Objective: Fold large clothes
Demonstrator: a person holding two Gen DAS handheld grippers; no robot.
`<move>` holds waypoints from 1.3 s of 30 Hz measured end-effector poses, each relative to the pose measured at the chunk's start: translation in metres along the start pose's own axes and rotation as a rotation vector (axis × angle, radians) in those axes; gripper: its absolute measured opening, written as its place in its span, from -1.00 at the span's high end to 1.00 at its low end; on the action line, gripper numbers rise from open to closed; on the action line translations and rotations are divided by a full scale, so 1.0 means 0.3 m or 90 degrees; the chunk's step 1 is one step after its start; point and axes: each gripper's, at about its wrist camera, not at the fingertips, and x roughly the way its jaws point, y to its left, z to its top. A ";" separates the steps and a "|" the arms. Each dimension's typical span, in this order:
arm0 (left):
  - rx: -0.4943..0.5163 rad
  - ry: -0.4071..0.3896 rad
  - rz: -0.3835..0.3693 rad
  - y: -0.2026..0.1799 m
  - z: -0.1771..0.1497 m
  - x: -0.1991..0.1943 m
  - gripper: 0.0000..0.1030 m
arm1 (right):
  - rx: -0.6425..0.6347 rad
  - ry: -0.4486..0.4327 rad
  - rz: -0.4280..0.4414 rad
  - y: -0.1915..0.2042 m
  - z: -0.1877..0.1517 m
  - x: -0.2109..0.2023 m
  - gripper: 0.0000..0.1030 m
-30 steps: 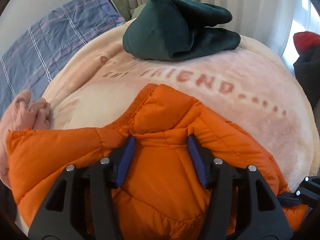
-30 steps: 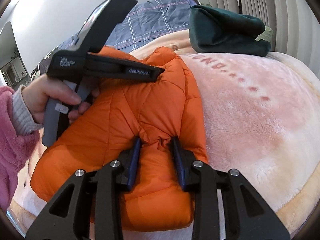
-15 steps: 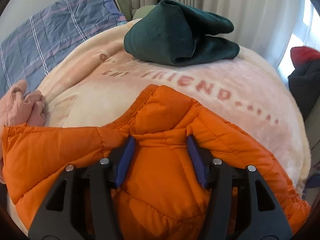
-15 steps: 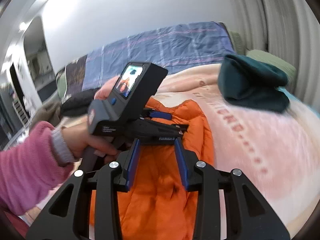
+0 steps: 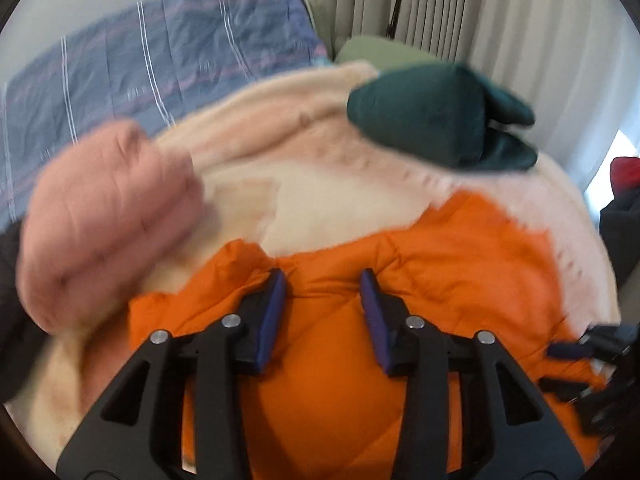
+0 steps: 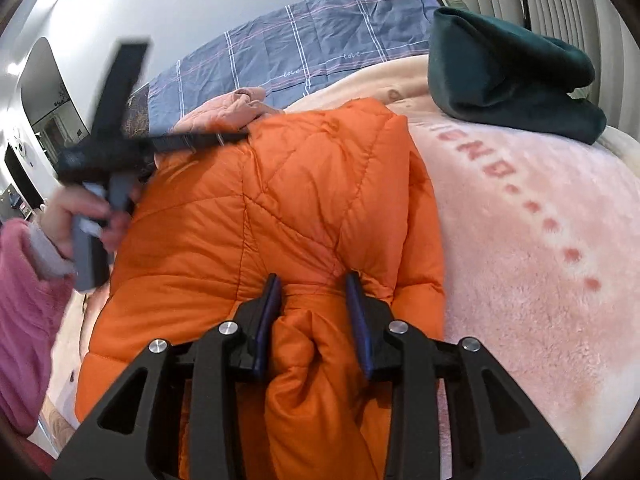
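An orange puffer jacket [image 5: 420, 280] [image 6: 280, 200] lies on a pink fleece blanket [image 6: 540, 220] on the bed. My left gripper [image 5: 324, 300] has a stretch of the jacket's quilted fabric between its blue pads, and its jaws are closing on it. In the right wrist view the left gripper [image 6: 236, 136], held by a hand in a pink sleeve [image 6: 24, 320], sits blurred at the jacket's far left edge. My right gripper [image 6: 314, 300] is shut on a bunched fold of the jacket near its front. The right gripper also shows at the right edge of the left wrist view, its tips not clear.
A folded dark green garment [image 5: 436, 128] [image 6: 508, 72] rests at the blanket's far end. A pink garment [image 5: 108, 208] [image 6: 232, 108] lies left of the jacket. Blue checked bedding [image 5: 160, 60] [image 6: 320, 40] covers the back left, and curtains [image 5: 440, 8] hang behind.
The left gripper has swept leftward with the jacket fabric, and its jaws stand narrower. The pink garment now fills the left of its view. The right view lifted, then dropped back onto the jacket.
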 end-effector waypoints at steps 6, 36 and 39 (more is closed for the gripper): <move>0.005 0.035 -0.003 -0.002 -0.016 0.064 0.20 | -0.029 0.026 -0.024 0.032 0.038 -0.028 0.30; -0.026 -0.023 -0.060 0.057 -0.044 -0.050 0.15 | -0.031 0.013 -0.024 0.003 0.228 0.256 0.22; -0.019 -0.030 -0.036 0.092 -0.050 -0.096 0.04 | -0.030 0.012 -0.023 0.004 0.228 0.257 0.21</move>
